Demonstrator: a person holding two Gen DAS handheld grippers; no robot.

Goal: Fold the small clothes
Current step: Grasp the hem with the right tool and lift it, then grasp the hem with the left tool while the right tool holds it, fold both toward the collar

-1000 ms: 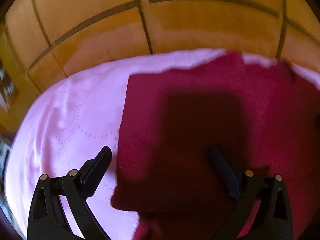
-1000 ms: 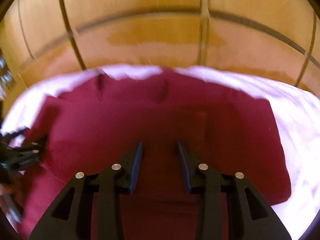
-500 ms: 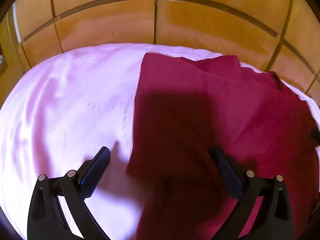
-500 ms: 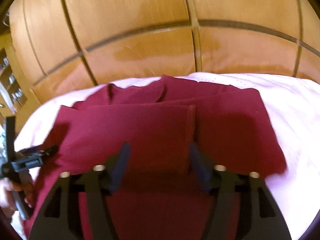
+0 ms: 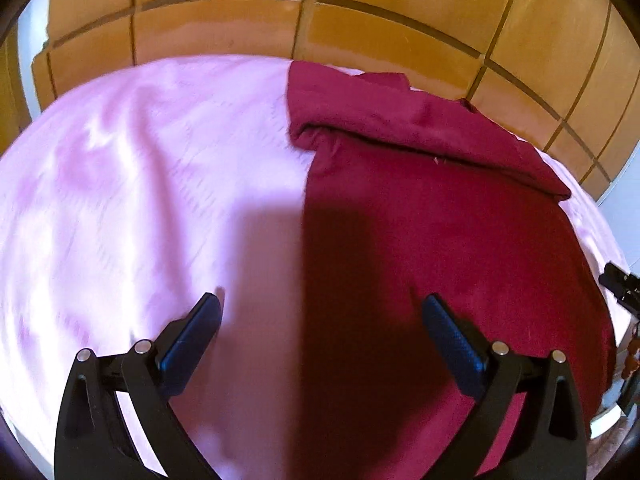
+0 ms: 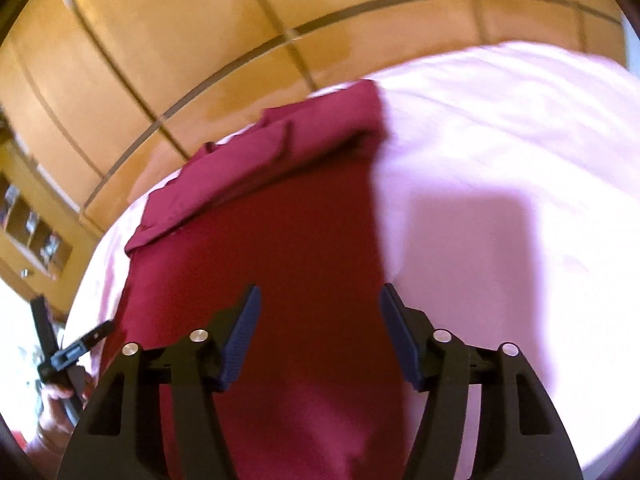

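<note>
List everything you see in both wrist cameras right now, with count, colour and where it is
Garment: one, dark red, lying on the pink cloth, far end folded back over itself.
Pink cloth: one, pale pink, covering the work surface under the garment.
Floor tiles: many, orange-brown with dark grout, beyond the surface.
Shelf unit: one, wooden, far left of the right wrist view; contents unclear.
Left gripper: one, black with blue pads, open above the garment's left edge.
Right gripper: one, black with blue pads, open over the garment.
</note>
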